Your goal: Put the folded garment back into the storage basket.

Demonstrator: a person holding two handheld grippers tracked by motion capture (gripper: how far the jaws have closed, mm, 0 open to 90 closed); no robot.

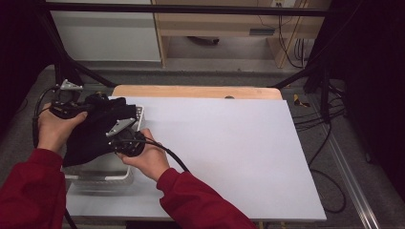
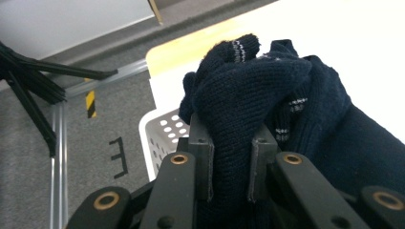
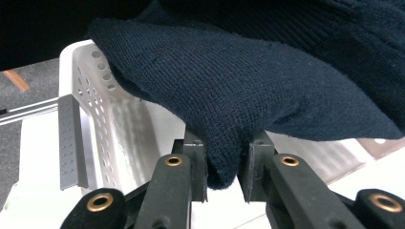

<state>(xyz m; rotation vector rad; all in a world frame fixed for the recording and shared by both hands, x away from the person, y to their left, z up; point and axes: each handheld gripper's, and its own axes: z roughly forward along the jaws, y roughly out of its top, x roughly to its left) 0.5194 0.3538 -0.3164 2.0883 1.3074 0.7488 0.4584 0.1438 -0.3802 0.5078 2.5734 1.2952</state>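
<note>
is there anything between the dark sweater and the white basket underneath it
Nothing visible. The dark sweater hangs over the white basket, pinched by the left gripper and right gripper; the basket interior visible below it looks empty.

The high view is evenly lit from above, and the white desk (image 1: 229, 152) reads pale lilac with no hard glare. Its side edges fall into near black. Soft shadow lies under the dark sweater (image 1: 98, 131), whose knit is lost there. In the left gripper view the desk top blows out to pure white at upper right, while the sweater's ribs stay sharp. In the right gripper view the upper left is black and the white basket (image 3: 102, 124) shows grey streaked reflections
</note>
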